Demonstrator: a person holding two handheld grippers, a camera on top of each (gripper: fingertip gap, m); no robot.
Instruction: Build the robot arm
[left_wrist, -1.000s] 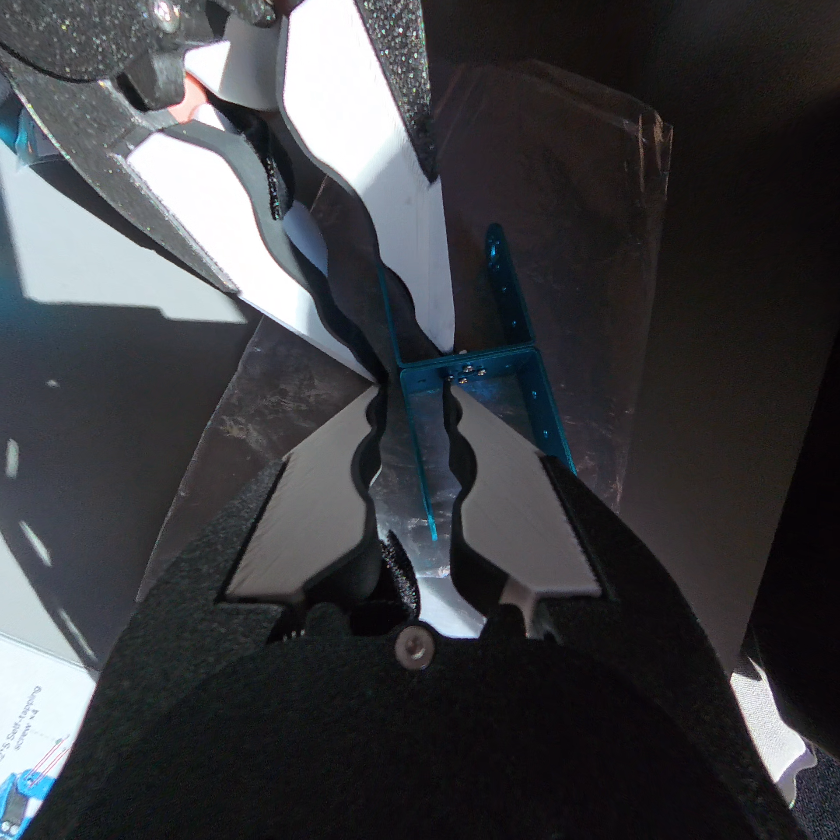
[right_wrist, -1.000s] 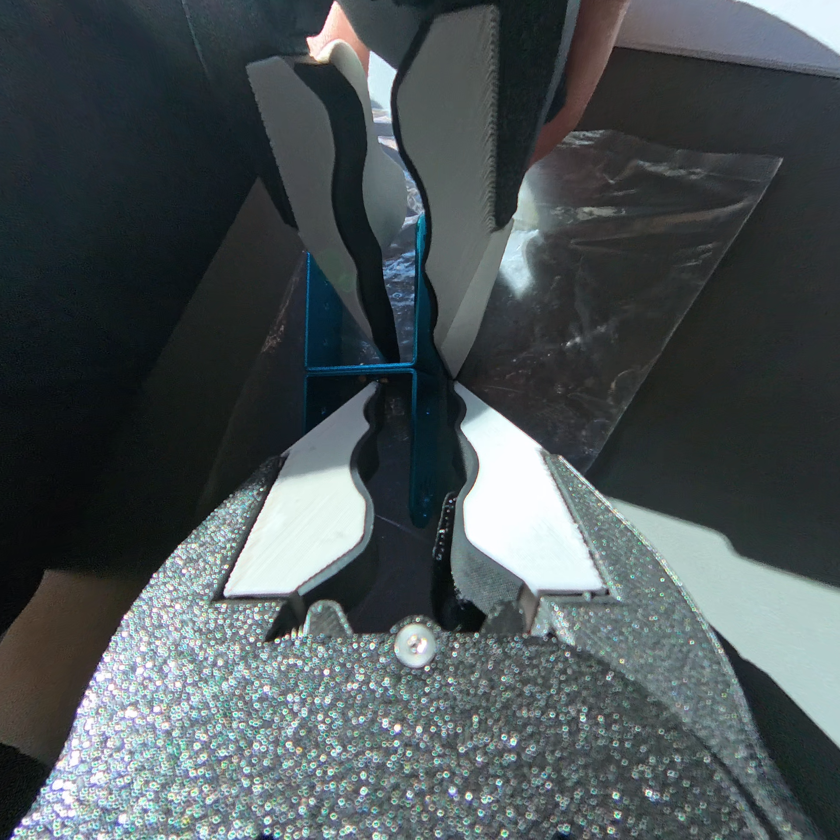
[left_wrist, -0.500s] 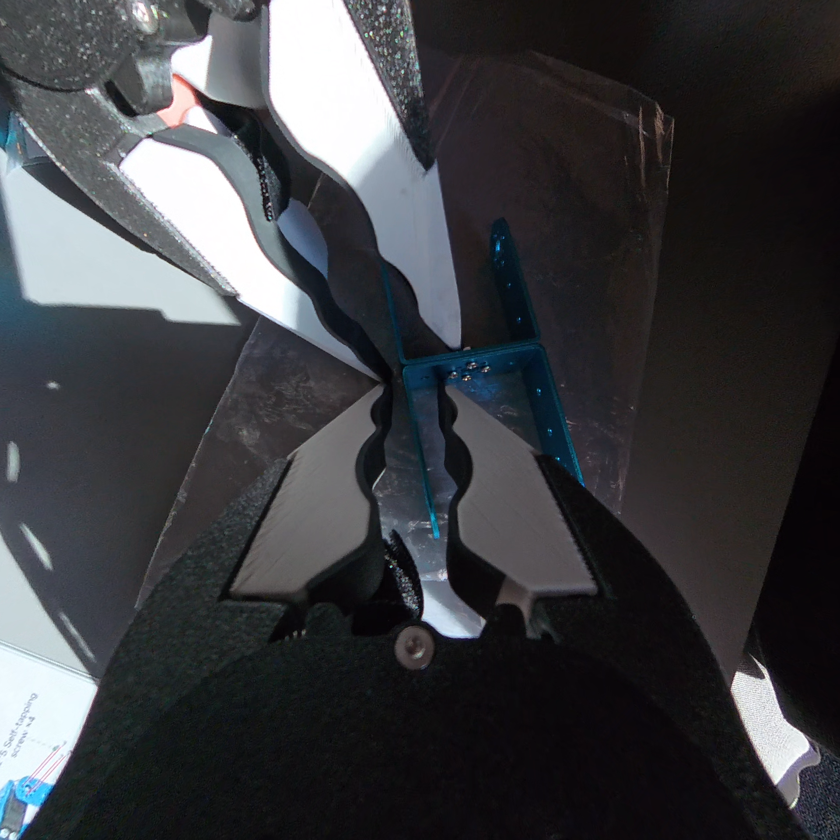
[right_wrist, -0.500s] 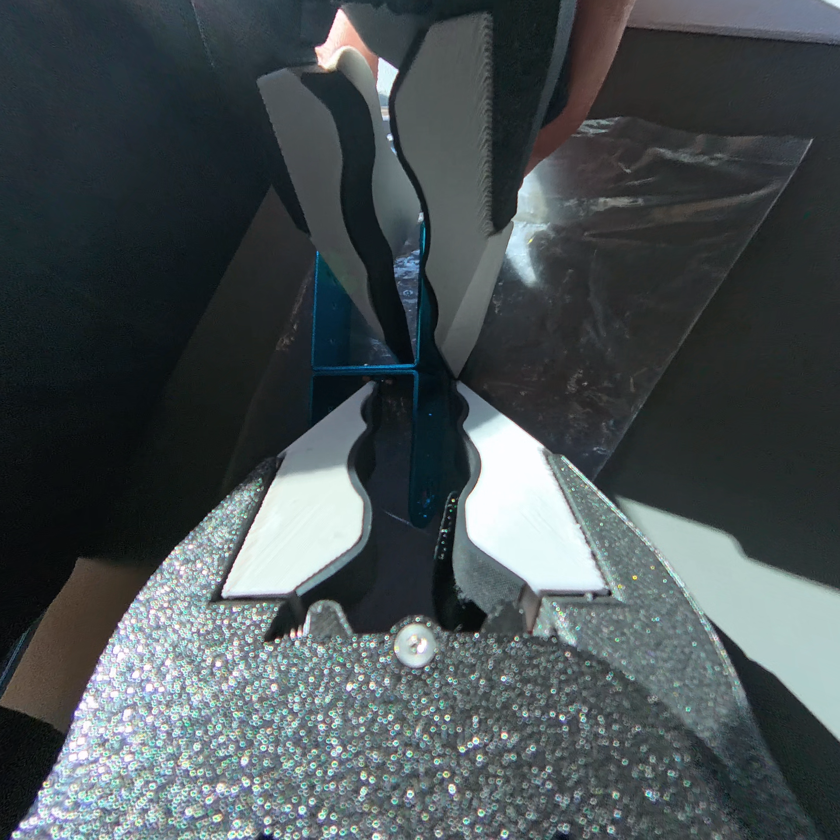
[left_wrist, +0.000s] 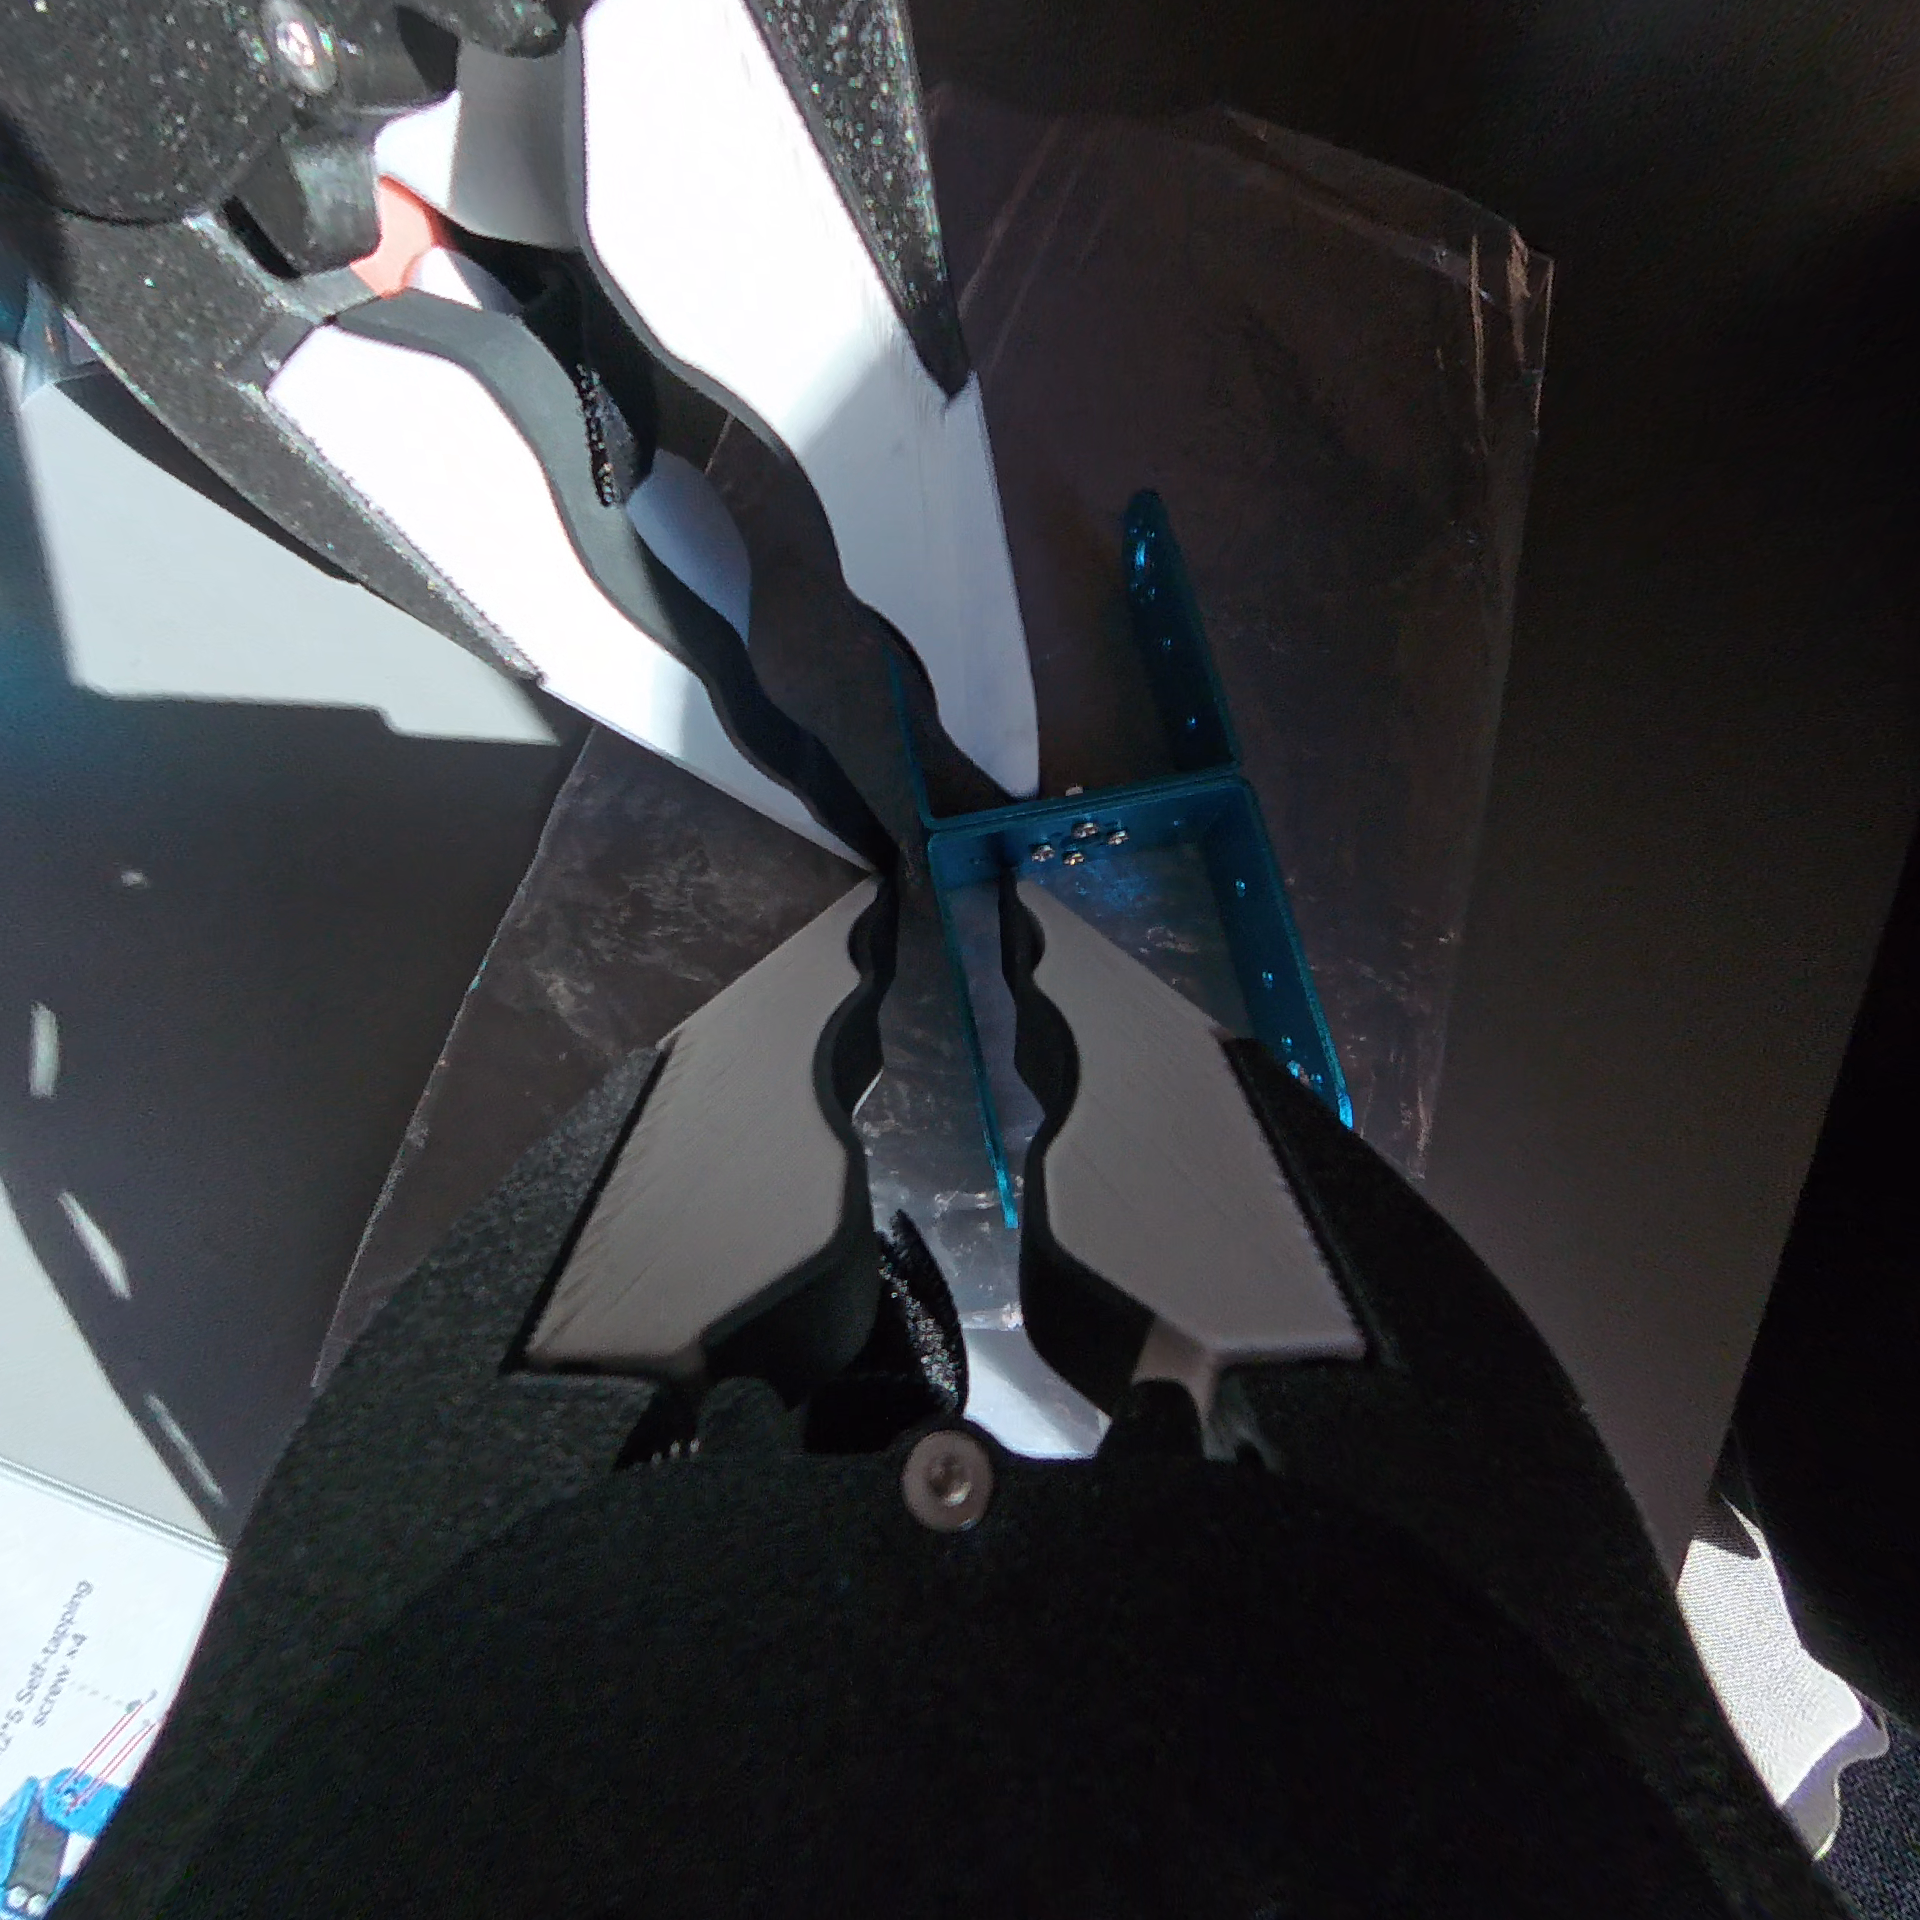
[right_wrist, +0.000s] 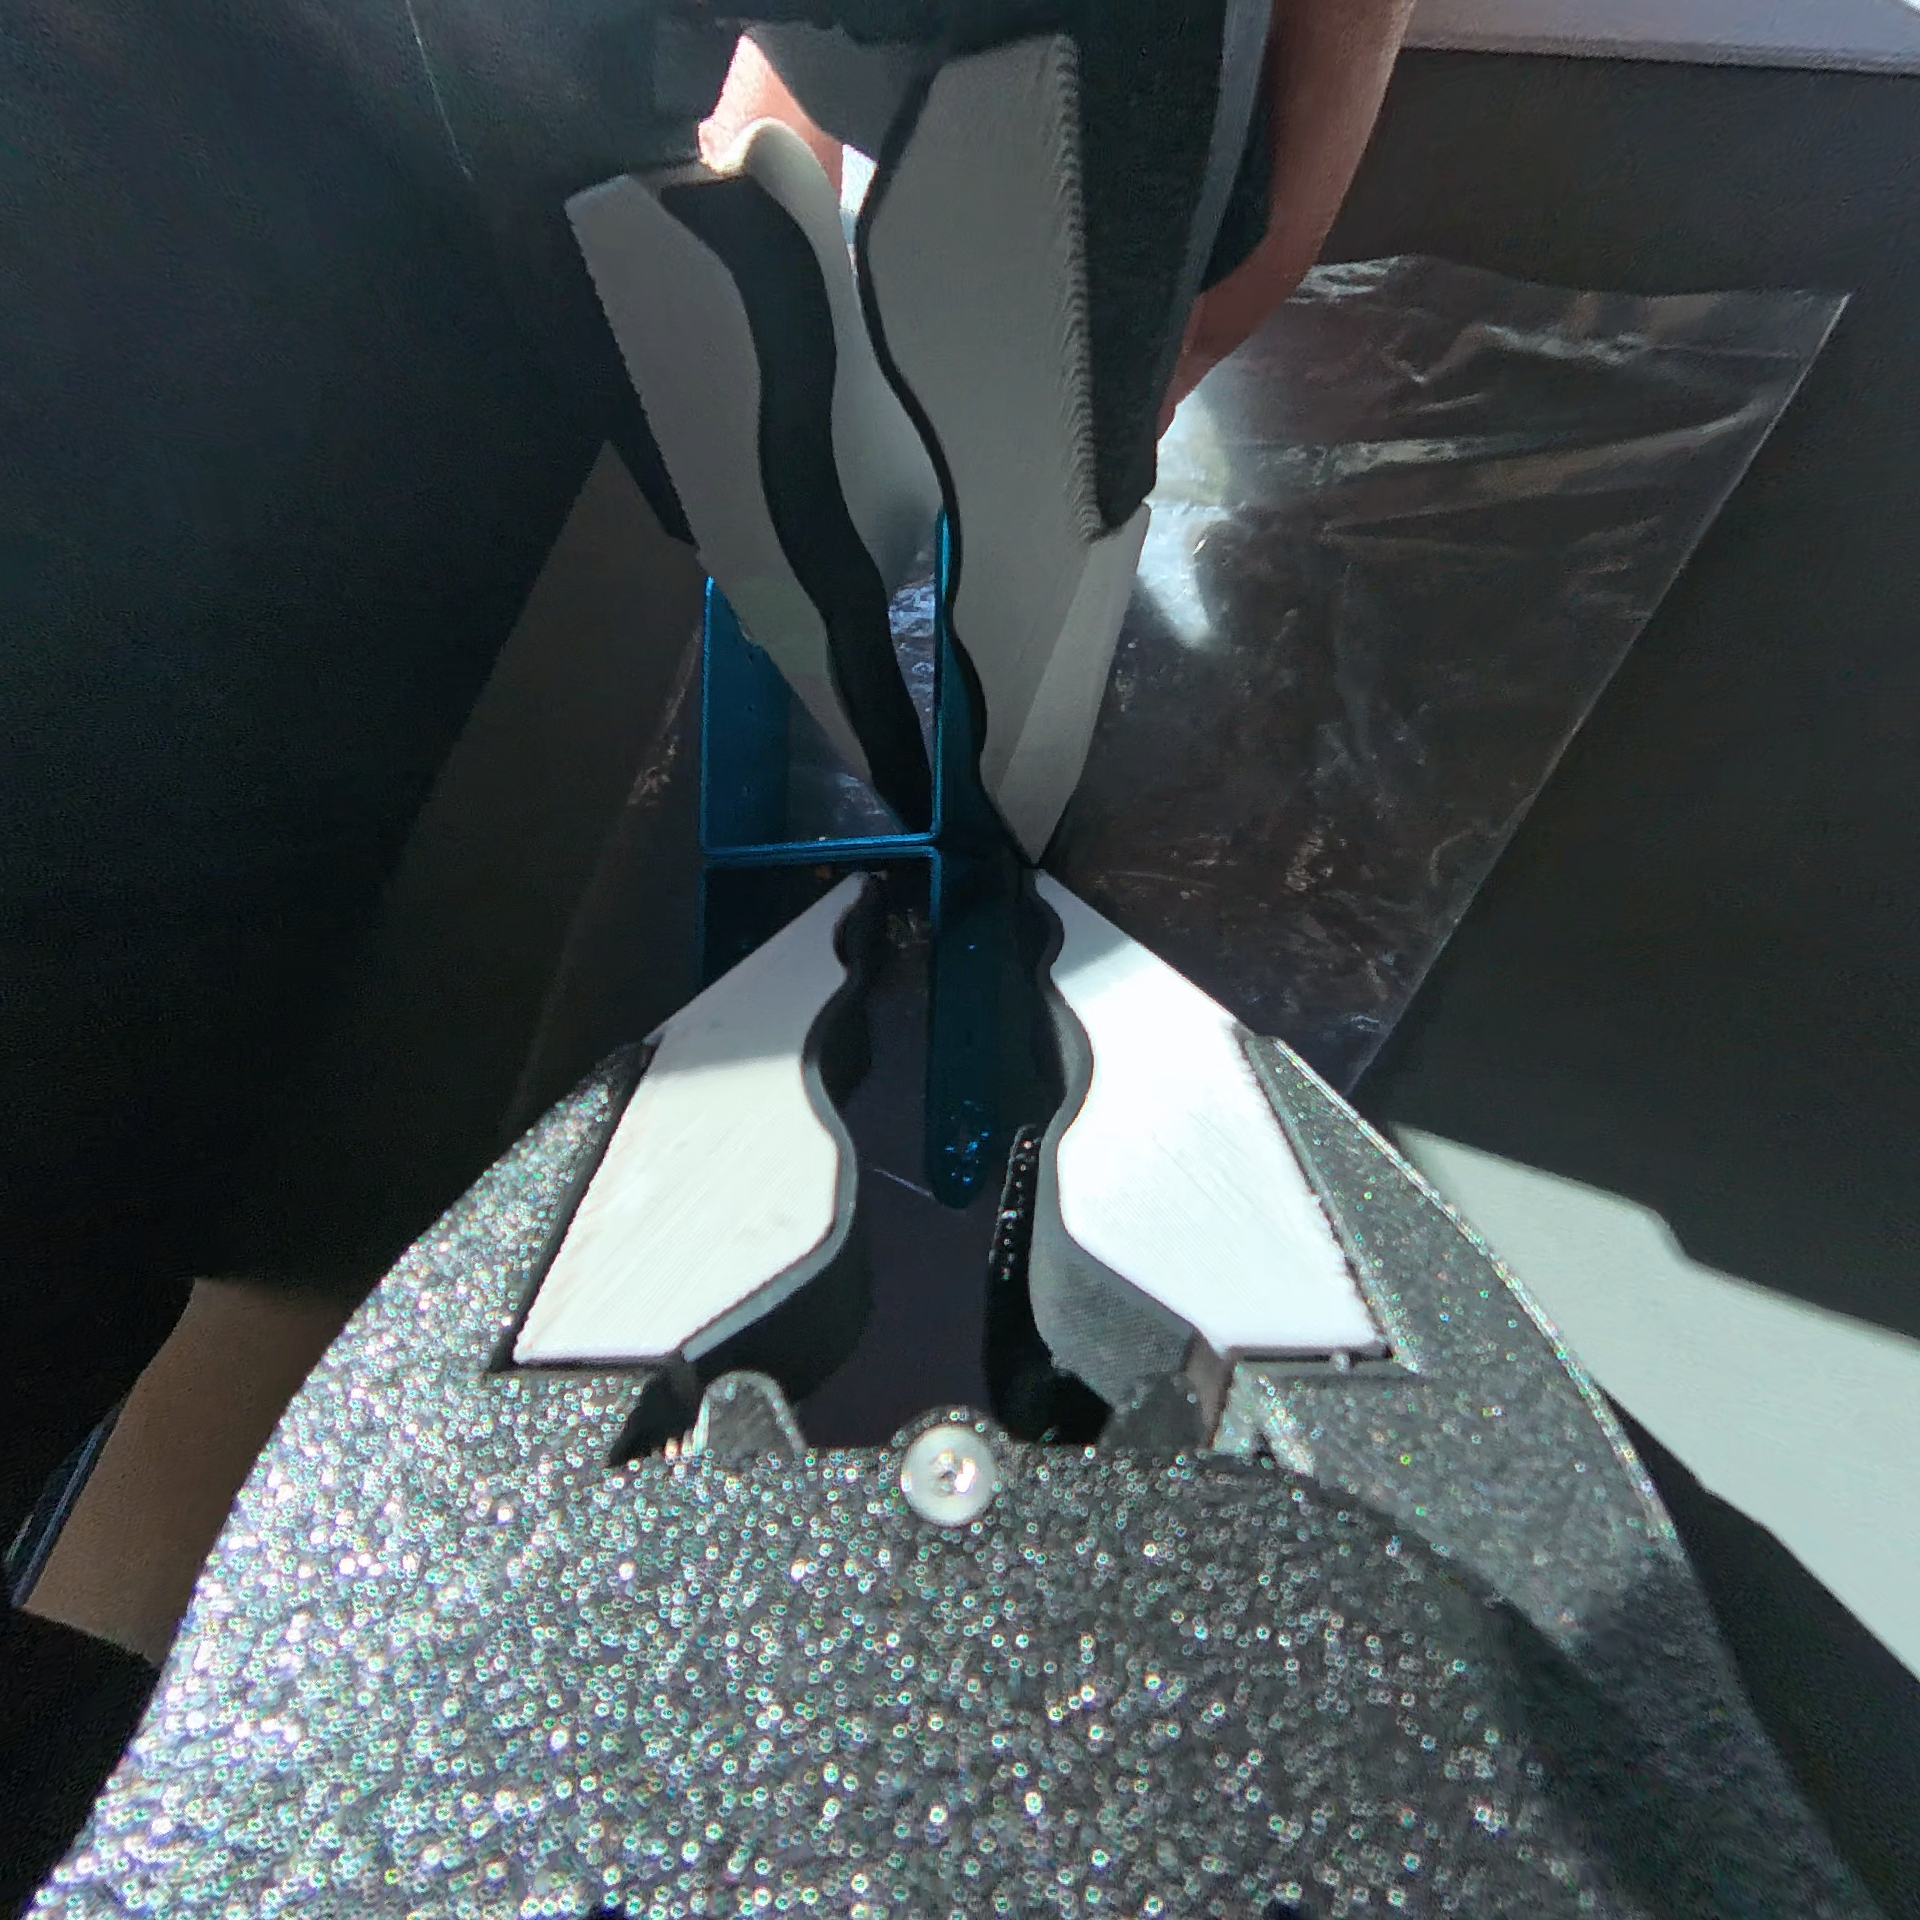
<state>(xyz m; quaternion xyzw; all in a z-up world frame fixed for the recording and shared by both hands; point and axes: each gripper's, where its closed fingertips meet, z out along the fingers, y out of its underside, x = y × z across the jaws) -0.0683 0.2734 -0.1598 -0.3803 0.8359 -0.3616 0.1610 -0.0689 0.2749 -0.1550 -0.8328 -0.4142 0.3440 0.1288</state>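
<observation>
Two blue metal U-brackets are joined back to back by small screws and held over a clear plastic bag. My left gripper, black, is shut on the left arm of the near blue bracket. My right gripper, glittery silver, is shut on an arm of the other blue bracket. The grippers face each other, tips almost touching. The right gripper shows at the top of the left wrist view. The left gripper shows at the top of the right wrist view. The bag lies flat on a dark surface.
A white printed sheet lies at the lower left of the left wrist view. A white wavy-edged part lies at its lower right. A person's hand and forearm show in the right wrist view. Sunlit pale patches border the dark surface. Only a small space, under 4 cm, lies between the two pairs of fingers.
Both grippers keep their hold on the joined brackets. The assembly has shifted only slightly over the bag.
</observation>
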